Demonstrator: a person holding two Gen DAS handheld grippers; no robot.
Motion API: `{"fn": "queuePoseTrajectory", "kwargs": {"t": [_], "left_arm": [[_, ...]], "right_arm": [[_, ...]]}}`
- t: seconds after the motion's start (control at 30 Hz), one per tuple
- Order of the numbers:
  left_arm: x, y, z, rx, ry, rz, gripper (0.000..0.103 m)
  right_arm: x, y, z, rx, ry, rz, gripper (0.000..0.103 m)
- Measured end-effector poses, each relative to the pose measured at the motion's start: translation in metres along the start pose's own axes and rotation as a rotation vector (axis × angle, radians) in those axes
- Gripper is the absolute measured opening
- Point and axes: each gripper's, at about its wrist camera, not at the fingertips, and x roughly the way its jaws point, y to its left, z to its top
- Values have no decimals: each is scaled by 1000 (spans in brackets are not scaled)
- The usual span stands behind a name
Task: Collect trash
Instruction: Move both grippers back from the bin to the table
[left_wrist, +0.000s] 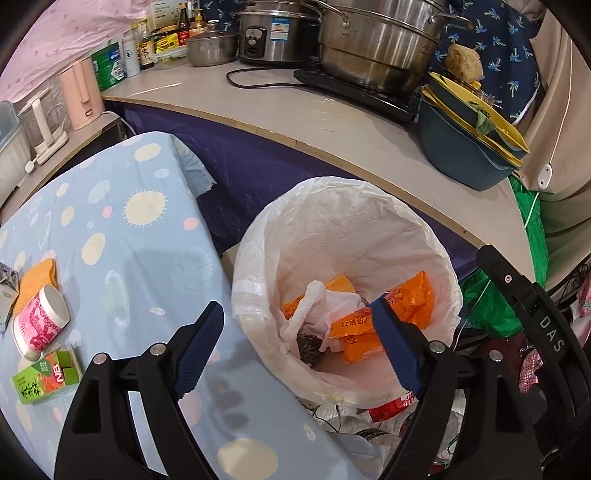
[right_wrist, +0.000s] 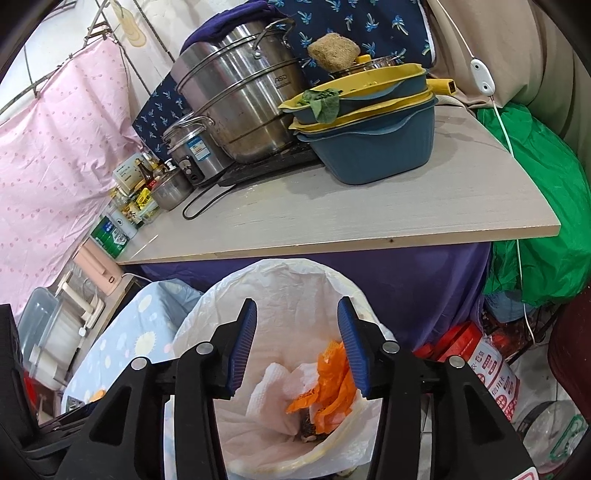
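Observation:
A white-lined trash bin (left_wrist: 258, 258) stands beside the blue-clothed table (left_wrist: 122, 240). Inside lie orange wrappers (left_wrist: 410, 295), crumpled white paper towel (left_wrist: 321, 306) and a dark steel scrubber (left_wrist: 310, 347). My left gripper (left_wrist: 295, 328) is open and empty, straddling the bin's near rim. On the table at the left lie a pink patterned paper cup (left_wrist: 38, 323) on its side, a green carton (left_wrist: 44, 376) and an orange cloth (left_wrist: 37, 277). My right gripper (right_wrist: 297, 325) is open and empty above the bin (right_wrist: 280, 284), with the orange wrappers (right_wrist: 332, 387) below it.
A counter (left_wrist: 295, 110) behind the bin holds steel pots (left_wrist: 373, 40), a rice cooker (left_wrist: 273, 37), bottles and stacked blue-yellow basins (left_wrist: 461, 147). Green bags (right_wrist: 535, 206) and a red-white canister (right_wrist: 487, 365) crowd the floor on the right. A pink kettle (left_wrist: 81, 96) stands far left.

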Motion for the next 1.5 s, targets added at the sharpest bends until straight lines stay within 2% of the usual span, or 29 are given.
{"fn": "queuePoseTrajectory", "kwargs": {"t": [0.13, 0.43, 0.8, 1.5], "left_arm": [[-11, 17, -5, -51, -11, 5, 85], [-40, 60, -20, -130, -57, 54, 89], [-69, 132, -54, -272, -58, 117, 91], [-100, 285, -144, -589, -3, 302, 92]], "right_arm": [[-6, 14, -4, -20, 7, 23, 47], [-14, 53, -22, -80, 28, 74, 49], [-16, 107, -56, -160, 79, 134, 50], [5, 229, -161, -392, 312, 322, 50]]}}
